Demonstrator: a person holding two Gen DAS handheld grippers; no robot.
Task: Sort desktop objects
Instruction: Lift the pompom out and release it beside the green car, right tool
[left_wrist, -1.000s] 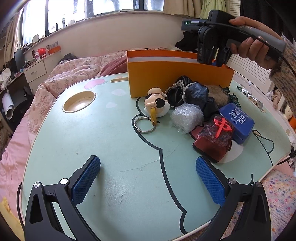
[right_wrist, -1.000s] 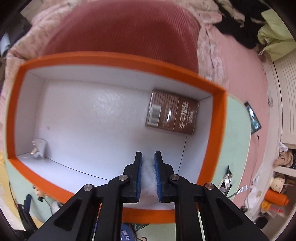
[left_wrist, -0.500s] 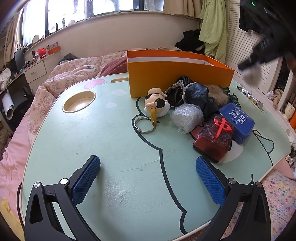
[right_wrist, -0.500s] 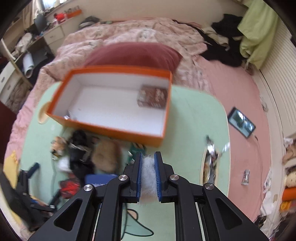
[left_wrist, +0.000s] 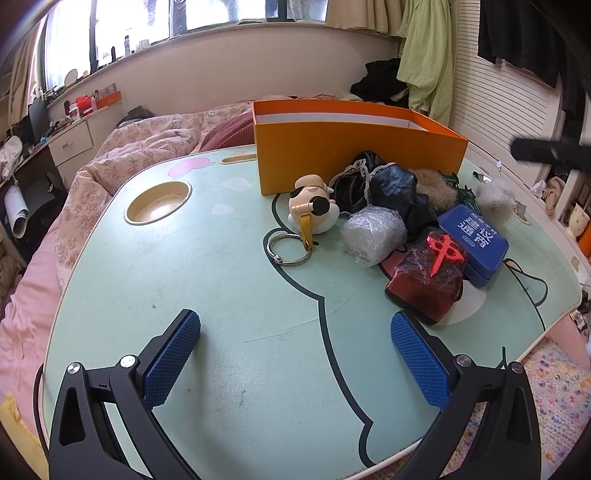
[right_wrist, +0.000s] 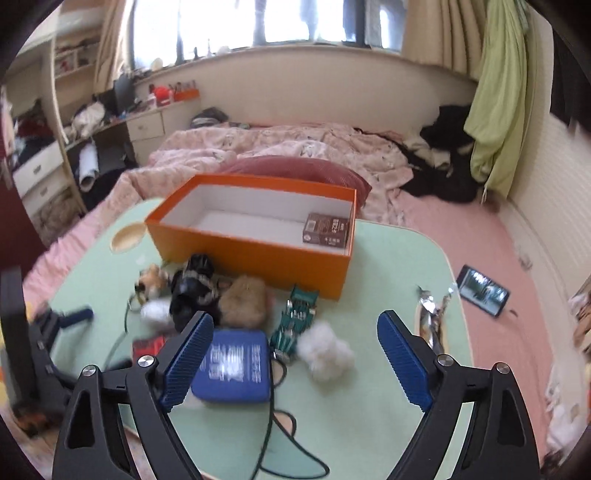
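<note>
Left wrist view: left gripper (left_wrist: 295, 354) spread wide, nothing between pads, low over bare green table (left_wrist: 192, 266). Pile sits in front of orange box (left_wrist: 354, 147): figurine keychain (left_wrist: 312, 208), black bundle (left_wrist: 391, 184), foil-wrapped lump (left_wrist: 373, 230), red wrapped block (left_wrist: 424, 280), blue tin (left_wrist: 476, 240), white fluff ball (left_wrist: 493, 197) at far right edge of pile. Risk: ring + strap of keychain lie loose toward this gripper, could snag a pad and drag the figurine.

Right wrist view: right gripper (right_wrist: 295, 350) jaws have just been opening, now wide, pads touch nothing. White fluff ball lies loose on table betw. the fingers, just beside green tool set (right_wrist: 297, 317) and blue tin, i.e. outside the box. Brown packet (right_wrist: 327, 230) is only item seen inside, far right corner.

Risks, my read:
- fluff is light, any sweep of a finger knocks it off table edge
- regrasp may catch the tool set or the black cable (right_wrist: 273, 398) by the tin
- frame blurred, so aim is uncertain
</note>
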